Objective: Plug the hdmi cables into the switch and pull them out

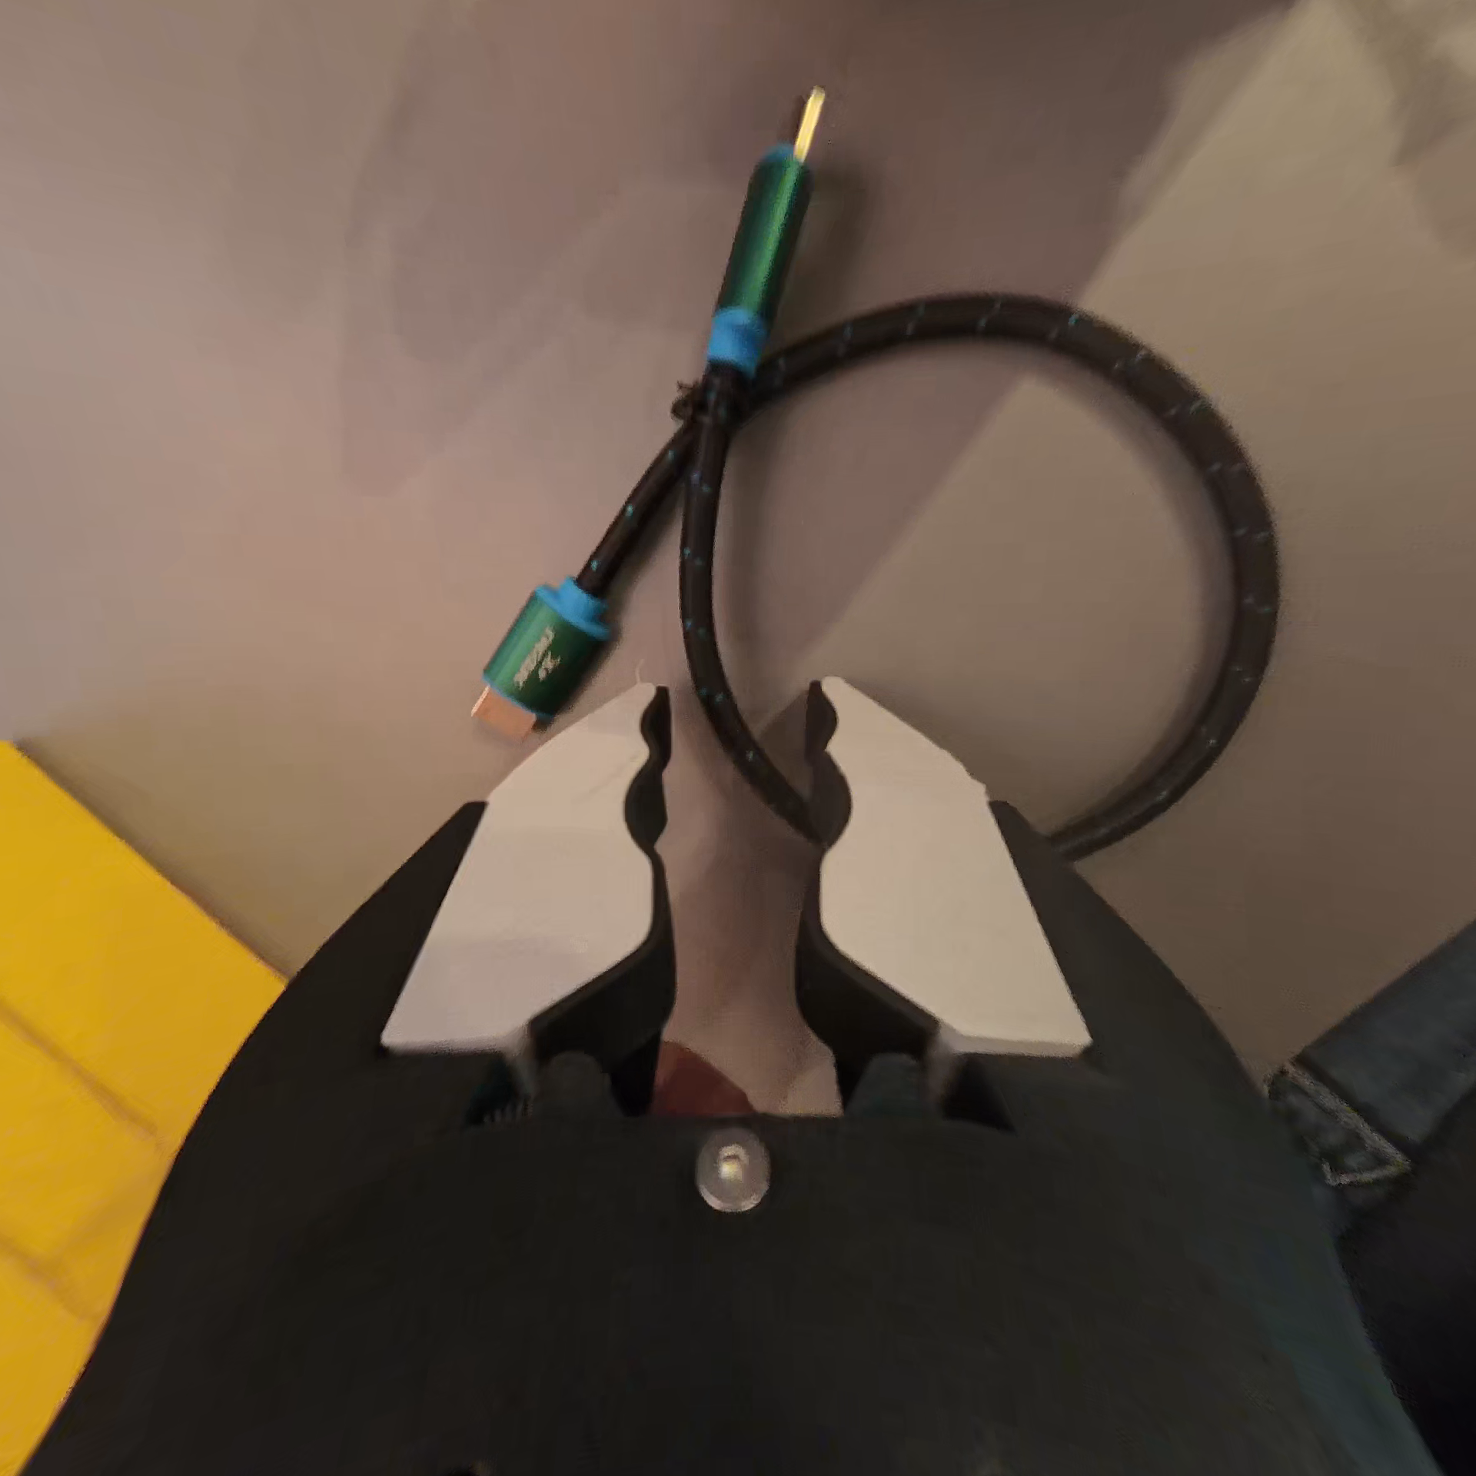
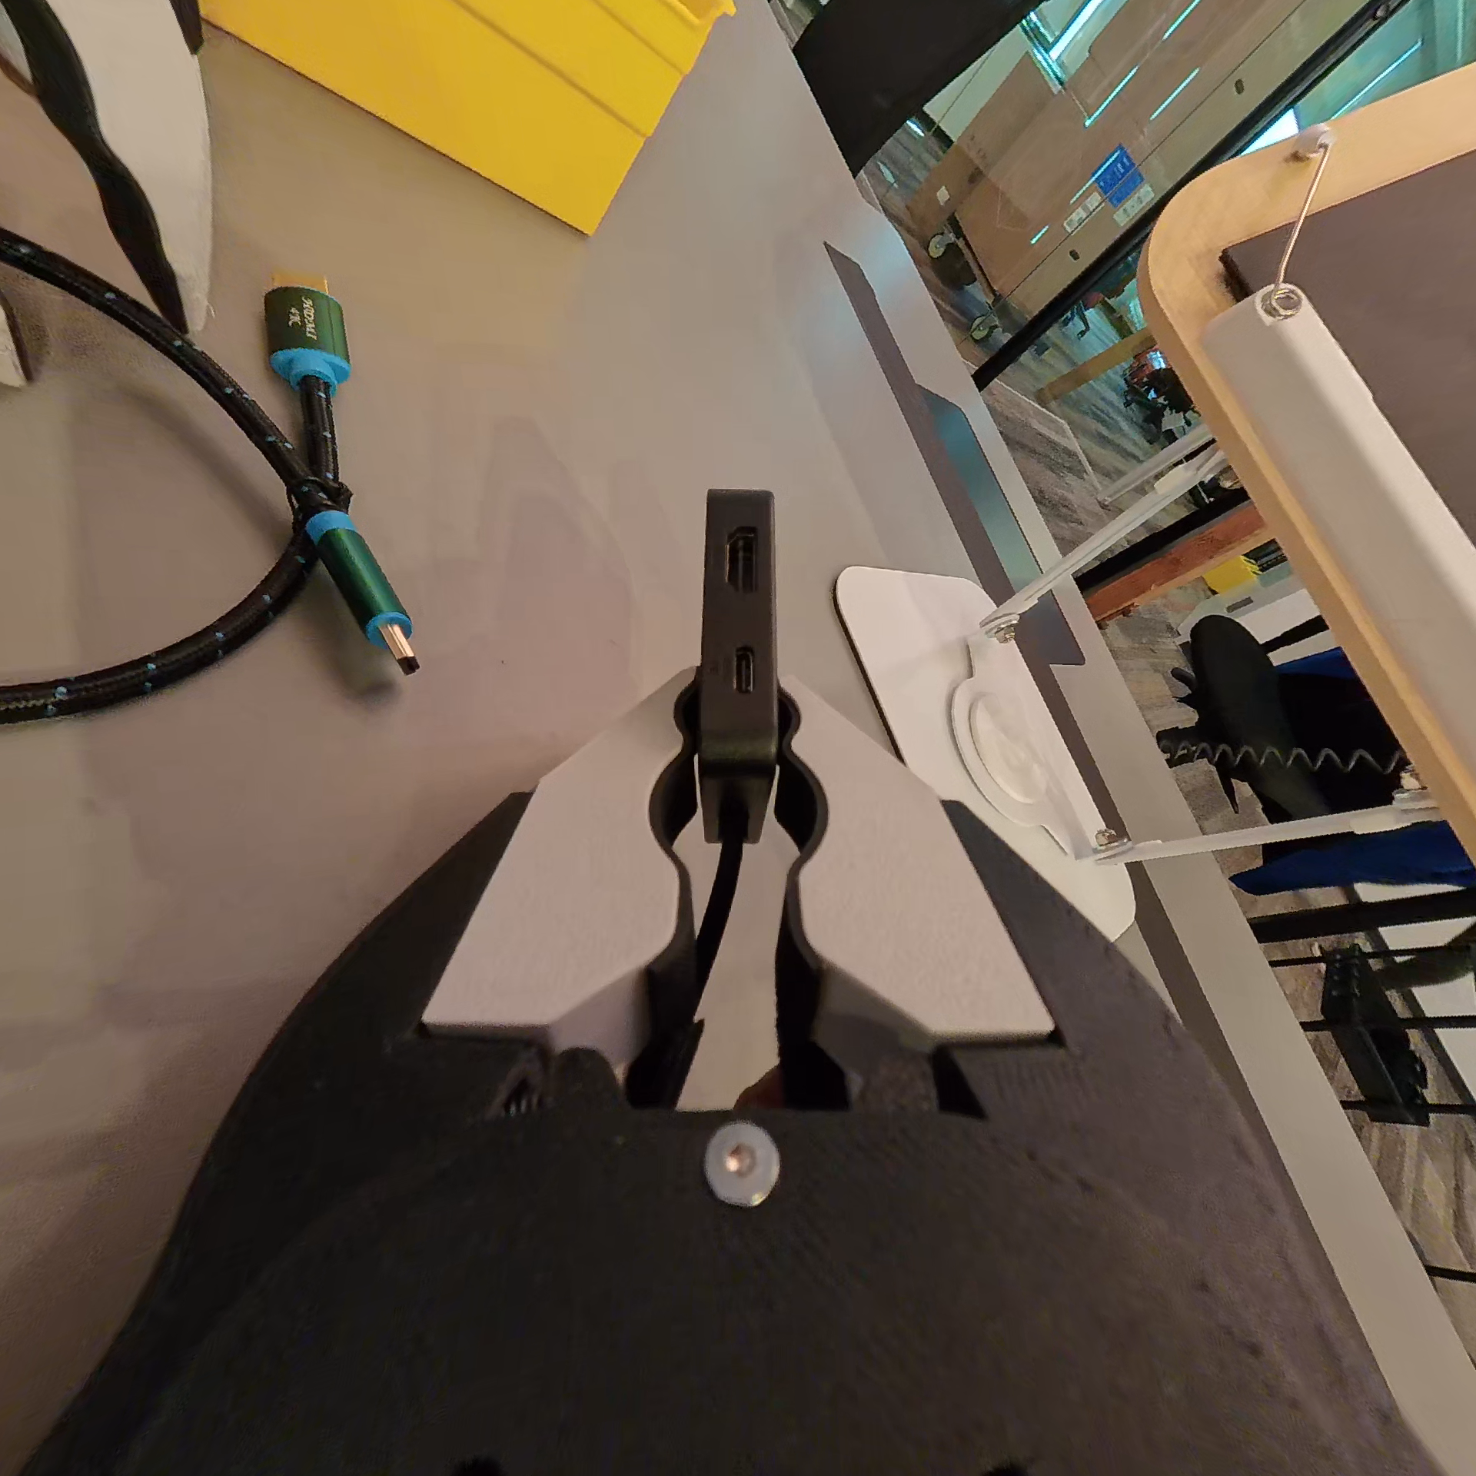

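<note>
Right wrist view shows the right gripper clamping the small, light, rigid black plastic switch; the left gripper gapes empty over the stiff braided black HDMI cable, best gripped at its hard green metal plug.

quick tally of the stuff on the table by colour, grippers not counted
Black: 2, the braided hdmi cable with green plugs, and the switch held in the right gripper
Yellow: 1, bin
White: 1, flat pad
Total: 4
</note>
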### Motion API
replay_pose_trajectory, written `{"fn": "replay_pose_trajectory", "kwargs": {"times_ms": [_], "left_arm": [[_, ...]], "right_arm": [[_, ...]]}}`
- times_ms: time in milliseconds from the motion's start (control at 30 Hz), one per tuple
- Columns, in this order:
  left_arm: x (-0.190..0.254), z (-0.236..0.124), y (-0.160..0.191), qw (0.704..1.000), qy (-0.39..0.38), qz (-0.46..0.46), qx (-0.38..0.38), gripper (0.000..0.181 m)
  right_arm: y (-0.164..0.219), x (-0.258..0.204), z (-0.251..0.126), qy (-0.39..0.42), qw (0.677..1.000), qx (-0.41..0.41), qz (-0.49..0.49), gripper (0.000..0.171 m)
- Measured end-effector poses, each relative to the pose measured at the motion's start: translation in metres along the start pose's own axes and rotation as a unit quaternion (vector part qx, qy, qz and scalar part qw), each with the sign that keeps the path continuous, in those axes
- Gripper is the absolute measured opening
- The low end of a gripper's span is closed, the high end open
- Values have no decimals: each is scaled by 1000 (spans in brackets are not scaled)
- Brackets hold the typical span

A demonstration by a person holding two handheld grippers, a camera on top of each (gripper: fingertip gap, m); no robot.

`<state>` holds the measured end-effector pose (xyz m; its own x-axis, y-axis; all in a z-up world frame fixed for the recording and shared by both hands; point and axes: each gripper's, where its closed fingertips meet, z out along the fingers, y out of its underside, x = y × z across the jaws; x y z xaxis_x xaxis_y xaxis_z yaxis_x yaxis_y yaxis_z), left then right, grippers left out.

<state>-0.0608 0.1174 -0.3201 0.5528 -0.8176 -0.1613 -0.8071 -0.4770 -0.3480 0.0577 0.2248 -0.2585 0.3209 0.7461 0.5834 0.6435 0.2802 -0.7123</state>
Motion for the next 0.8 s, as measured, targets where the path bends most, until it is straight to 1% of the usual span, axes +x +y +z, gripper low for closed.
{"fn": "replay_pose_trajectory", "kwargs": {"times_ms": [33,67,167,200,300,367,400,467,500,533,567,633,667,700,800], "left_arm": [[2,1,-3,1000,8,-2,8,21],[1,2,-2,1000,2,19,-3,18],[-13,4,-3,987,-53,147,-32,12],[-15,4,-3,978,-55,198,-43,11],[-17,3,1,937,-52,333,-96,6],[-12,4,-6,898,-41,431,-80,6],[-14,6,-10,886,-44,456,-73,6],[-29,5,-15,858,-77,501,-79,8],[-36,2,-15,861,-81,496,-84,22],[-42,-2,-14,877,-74,467,-91,36],[-46,-7,-14,896,-66,430,-93,40],[-40,-18,-18,930,-32,361,-63,42],[-36,-23,-24,945,-27,323,-39,40],[-36,-26,-31,959,-33,282,-18,34],[-23,-26,-47,985,-22,167,35,29]], "right_arm": [[0,0,0,0,1000,0,0,10],[1,0,0,0,1000,0,1,10],[0,0,0,0,1000,1,1,10],[0,1,-1,0,1000,1,1,10],[0,1,-1,0,1000,0,0,10],[0,1,-1,0,1000,1,1,10],[-1,1,-1,0,1000,2,1,10],[0,1,-1,0,1000,1,1,10],[0,1,-2,0,1000,1,1,10],[0,1,-2,1,1000,0,1,10],[0,2,-2,1,1000,0,1,10],[0,3,-2,2,1000,0,2,10],[0,3,-2,2,1000,1,2,10],[-1,2,-1,2,1000,1,2,10],[-1,0,0,0,1000,1,0,10]]}}
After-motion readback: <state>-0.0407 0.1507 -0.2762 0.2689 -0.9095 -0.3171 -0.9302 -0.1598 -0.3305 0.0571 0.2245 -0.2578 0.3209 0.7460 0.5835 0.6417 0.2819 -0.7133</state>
